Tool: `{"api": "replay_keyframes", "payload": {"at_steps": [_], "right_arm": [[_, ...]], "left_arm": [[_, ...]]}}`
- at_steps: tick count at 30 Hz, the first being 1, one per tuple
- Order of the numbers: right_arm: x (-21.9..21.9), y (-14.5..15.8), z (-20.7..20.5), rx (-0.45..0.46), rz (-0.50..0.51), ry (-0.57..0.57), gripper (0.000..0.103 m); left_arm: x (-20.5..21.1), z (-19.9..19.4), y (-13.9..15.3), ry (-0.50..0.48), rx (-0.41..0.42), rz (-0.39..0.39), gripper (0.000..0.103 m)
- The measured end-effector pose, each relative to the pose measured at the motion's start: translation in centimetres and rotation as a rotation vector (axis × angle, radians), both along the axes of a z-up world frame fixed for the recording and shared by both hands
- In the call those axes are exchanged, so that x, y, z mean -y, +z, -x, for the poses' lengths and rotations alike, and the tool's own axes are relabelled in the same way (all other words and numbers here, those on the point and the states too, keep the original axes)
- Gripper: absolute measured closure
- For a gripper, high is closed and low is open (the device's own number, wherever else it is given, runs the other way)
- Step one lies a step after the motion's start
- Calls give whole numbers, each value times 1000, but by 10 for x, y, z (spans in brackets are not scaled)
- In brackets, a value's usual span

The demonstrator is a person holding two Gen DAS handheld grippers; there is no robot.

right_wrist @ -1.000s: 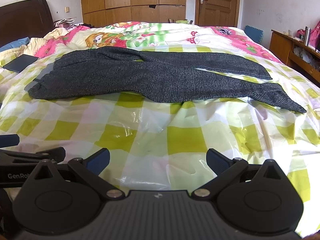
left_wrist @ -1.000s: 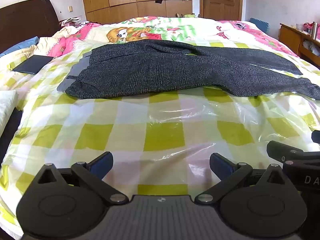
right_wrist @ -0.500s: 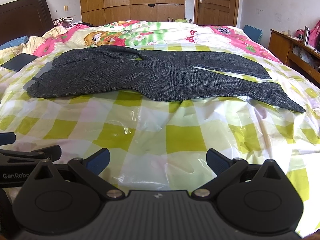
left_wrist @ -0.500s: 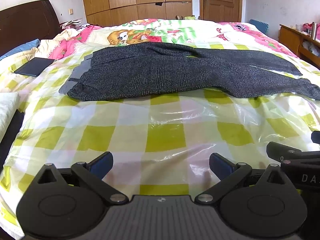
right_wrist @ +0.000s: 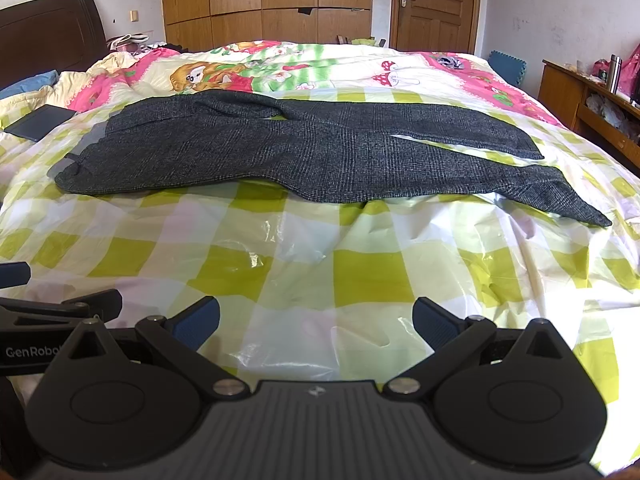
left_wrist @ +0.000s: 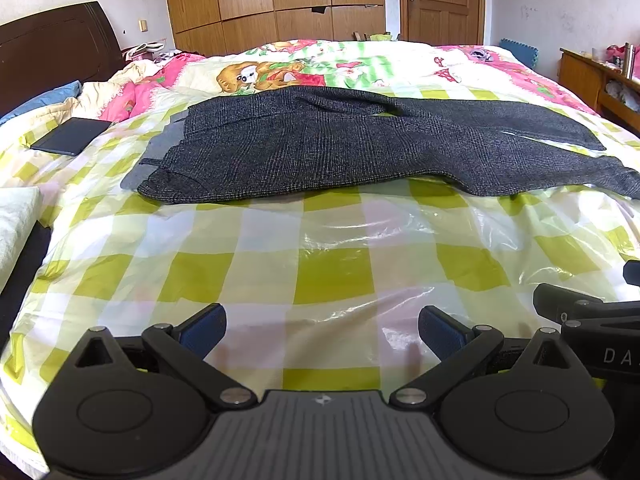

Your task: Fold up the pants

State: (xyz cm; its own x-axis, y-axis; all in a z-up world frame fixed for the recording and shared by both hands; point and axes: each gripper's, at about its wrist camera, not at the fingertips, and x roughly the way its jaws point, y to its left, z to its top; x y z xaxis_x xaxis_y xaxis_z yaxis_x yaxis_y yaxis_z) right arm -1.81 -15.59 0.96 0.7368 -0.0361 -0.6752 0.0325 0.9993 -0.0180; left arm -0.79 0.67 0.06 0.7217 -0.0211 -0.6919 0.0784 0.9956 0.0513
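Dark grey checked pants (left_wrist: 340, 144) (right_wrist: 304, 152) lie spread flat across the bed, waistband to the left, the two legs reaching right and slightly parted at the hems. My left gripper (left_wrist: 322, 330) hovers open over the green-and-white checked plastic sheet (left_wrist: 332, 272), well short of the pants, nothing between its blue pads. My right gripper (right_wrist: 316, 324) is open too, over the same sheet (right_wrist: 372, 280) near the front edge. Each gripper shows at the edge of the other's view.
A dark flat tablet-like object (left_wrist: 72, 140) lies on the bed at far left. A colourful cartoon quilt (right_wrist: 304, 68) covers the far half. A wooden cabinet (right_wrist: 592, 108) stands right of the bed; wardrobe (right_wrist: 264, 0) and door behind.
Both grippers have drifted slightly, so the pants sit a little lower and further right in the left wrist view. Both stay open and the pants have not moved.
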Motion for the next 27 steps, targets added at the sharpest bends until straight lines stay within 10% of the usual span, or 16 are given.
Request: {"api": "replay_keyframes", "payload": {"at_steps": [27], "right_arm": [[-2,0,1,0,3,2,1]], "left_arm": [[-3,1,0,3,4,-2,0]]}}
